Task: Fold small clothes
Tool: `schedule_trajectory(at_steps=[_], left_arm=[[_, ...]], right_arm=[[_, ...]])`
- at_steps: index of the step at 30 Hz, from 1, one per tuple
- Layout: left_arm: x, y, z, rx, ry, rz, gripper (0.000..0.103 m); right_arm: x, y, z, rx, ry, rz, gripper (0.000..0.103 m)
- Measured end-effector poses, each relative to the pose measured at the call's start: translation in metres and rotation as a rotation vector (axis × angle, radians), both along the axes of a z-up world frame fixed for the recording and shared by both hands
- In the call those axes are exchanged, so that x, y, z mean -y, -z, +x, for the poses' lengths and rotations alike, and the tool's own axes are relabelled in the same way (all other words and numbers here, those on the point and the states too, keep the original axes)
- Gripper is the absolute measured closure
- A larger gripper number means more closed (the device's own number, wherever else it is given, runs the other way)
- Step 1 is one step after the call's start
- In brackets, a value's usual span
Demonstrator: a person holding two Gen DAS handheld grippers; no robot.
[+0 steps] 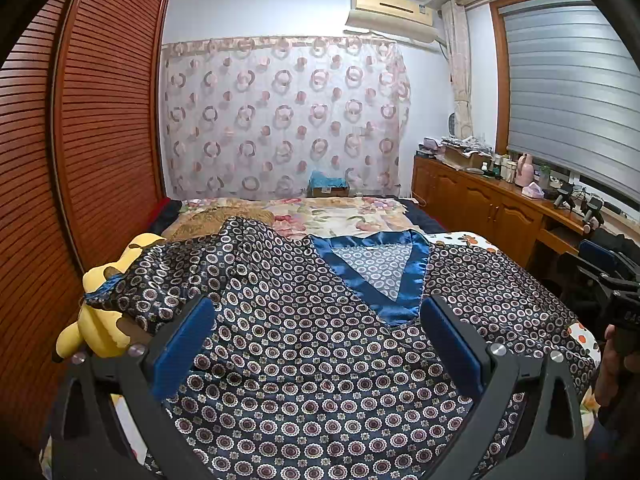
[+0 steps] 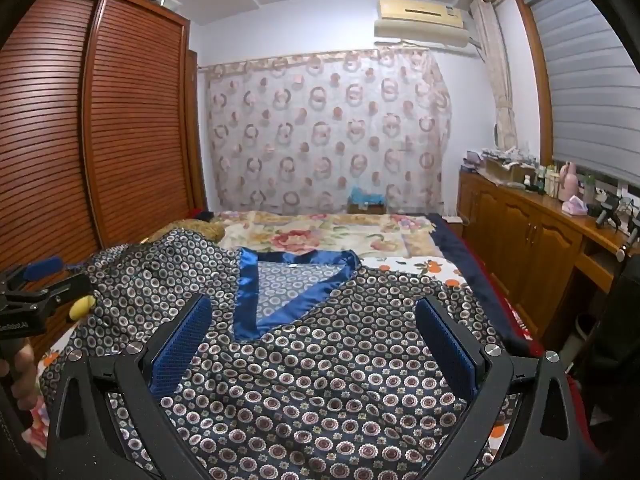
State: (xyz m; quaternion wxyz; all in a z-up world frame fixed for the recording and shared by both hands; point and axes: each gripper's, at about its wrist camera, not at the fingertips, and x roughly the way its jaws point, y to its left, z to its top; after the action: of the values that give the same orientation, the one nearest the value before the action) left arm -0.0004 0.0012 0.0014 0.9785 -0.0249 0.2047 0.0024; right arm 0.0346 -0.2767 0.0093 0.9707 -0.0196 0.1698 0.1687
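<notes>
A dark navy satin top [image 1: 304,344] with a circle print and a blue V-neck trim [image 1: 372,276] lies spread front-up on the bed; it also shows in the right wrist view [image 2: 328,364]. Its left sleeve [image 1: 160,276] drapes over a yellow plush toy [image 1: 100,320]. My left gripper [image 1: 318,312] is open and empty, hovering above the top's chest, left of the collar. My right gripper [image 2: 316,312] is open and empty above the chest, right of the collar [image 2: 280,292]. The left gripper appears at the right view's left edge [image 2: 36,280].
A floral bedspread [image 1: 332,212] covers the bed beyond the top. A slatted wooden wardrobe [image 1: 88,120] stands close on the left. A wooden cabinet [image 1: 480,196] with bottles and clutter runs along the right under the window. A small box [image 1: 328,186] sits by the curtain.
</notes>
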Motion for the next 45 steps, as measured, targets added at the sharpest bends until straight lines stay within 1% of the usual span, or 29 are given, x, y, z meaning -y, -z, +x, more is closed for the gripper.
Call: schedule_trajectory(at_steps=[45], left_arm=[[-0.0022,-0.0029,-0.0008,0.014,-0.004,0.013,0.000]], right_arm=[[-0.0033,-0.0027,-0.0040,0.004,-0.004,0.000,0.000]])
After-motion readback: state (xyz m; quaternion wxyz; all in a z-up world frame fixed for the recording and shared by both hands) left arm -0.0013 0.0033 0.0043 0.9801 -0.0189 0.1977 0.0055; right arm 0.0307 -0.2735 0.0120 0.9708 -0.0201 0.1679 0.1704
